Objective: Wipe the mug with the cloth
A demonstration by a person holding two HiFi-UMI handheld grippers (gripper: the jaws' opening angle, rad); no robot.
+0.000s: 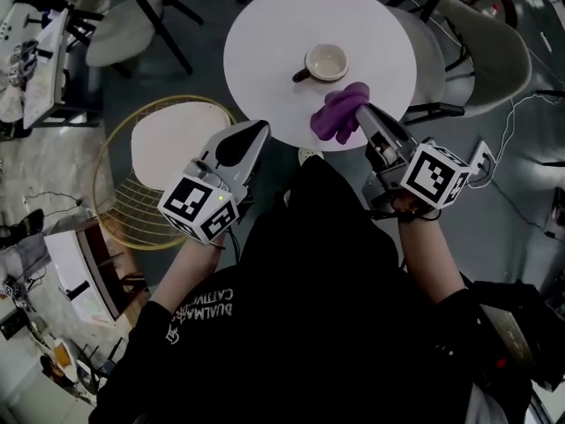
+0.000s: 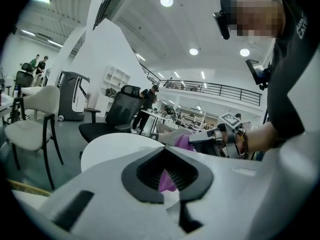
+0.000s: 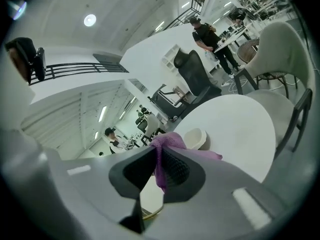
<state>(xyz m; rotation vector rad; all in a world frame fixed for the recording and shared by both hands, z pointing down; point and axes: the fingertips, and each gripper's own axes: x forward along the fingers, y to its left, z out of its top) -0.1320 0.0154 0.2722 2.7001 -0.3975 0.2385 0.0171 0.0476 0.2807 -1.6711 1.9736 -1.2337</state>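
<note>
Nearest me, over the near edge of the round white table (image 1: 265,34), sit both hand-held tools. Jaws of the left gripper (image 1: 257,128) are closed, nothing held. Jaws of the right gripper (image 1: 362,110) are clamped on the crumpled purple cloth (image 1: 337,115), hanging over the near-right tabletop. The cream ceramic mug (image 1: 326,61) stands upright mid-table, just far-left of the cloth and apart from it, handle pointing near-left. I judge the right gripper nearer, so the cloth needs to go forward, slightly left.
</note>
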